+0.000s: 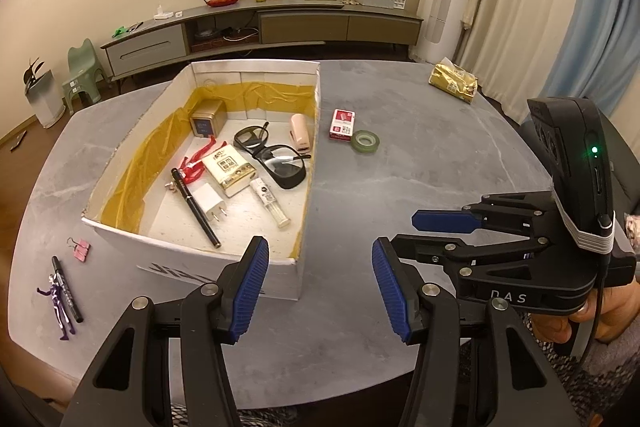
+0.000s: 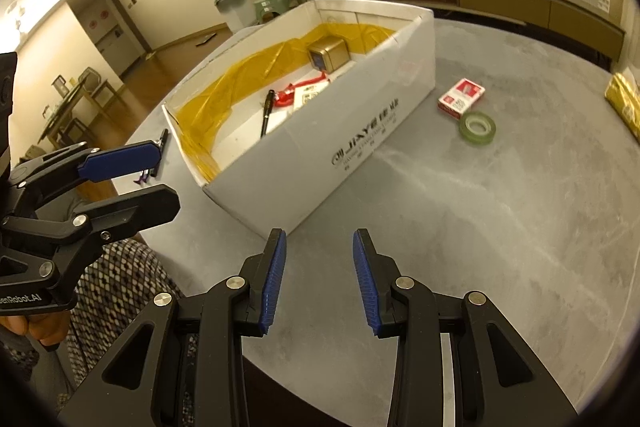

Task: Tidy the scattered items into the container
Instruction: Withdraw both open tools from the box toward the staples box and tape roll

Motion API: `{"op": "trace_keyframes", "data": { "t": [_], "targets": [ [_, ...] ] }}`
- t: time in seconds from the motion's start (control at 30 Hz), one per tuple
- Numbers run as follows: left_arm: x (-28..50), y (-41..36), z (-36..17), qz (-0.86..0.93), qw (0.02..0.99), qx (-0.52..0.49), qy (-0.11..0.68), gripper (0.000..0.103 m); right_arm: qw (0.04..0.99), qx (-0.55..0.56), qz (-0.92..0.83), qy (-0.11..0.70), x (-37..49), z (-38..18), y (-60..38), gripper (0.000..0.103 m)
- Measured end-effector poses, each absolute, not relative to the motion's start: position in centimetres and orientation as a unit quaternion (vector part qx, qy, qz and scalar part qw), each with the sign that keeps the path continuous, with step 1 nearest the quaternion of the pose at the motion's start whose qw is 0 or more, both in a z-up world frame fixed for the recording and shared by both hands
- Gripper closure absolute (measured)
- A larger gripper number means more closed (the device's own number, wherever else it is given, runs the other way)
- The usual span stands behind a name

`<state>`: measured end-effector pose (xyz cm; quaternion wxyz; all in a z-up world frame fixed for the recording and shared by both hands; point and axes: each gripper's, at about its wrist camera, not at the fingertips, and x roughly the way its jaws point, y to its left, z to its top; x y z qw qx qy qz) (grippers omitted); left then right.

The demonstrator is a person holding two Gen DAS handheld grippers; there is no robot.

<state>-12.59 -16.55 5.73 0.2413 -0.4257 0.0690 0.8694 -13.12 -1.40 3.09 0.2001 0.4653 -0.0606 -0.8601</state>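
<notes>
A white cardboard box sits just beyond the left gripper, already holding glasses, a pen and a charger; a tape roll and red packet lie outside it, ahead and right of the right gripper — likely next; both jaws gape wide, empty, poised low over the table.

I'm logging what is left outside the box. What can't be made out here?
- Purple toy figure: right wrist view, mostly hidden behind the left gripper.
- Gold foil packet: right wrist view, cut by the edge.
- Red-and-white small carton: print too small to read in either view.
</notes>
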Motion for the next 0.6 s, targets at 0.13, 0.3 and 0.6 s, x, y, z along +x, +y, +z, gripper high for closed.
{"op": "trace_keyframes", "data": {
  "t": [0.13,0.3,0.6],
  "targets": [
    [-12.7,-15.6,5.1,0.865,0.246,-0.432,0.069,0.047,0.192,0.463,-0.863,-0.067,-13.6,3.0,-0.1,0.066],
    [-13.5,-13.4,4.2,0.857,0.26,-0.438,0.073,0.048,0.16,0.466,-0.865,-0.099,-15.4,2.6,3.4,0.066],
    [-17.5,-7.8,1.9,0.841,0.29,-0.452,0.068,0.047,0.084,0.466,-0.865,-0.166,-19.8,1.2,10.3,0.063]
  ]
}}
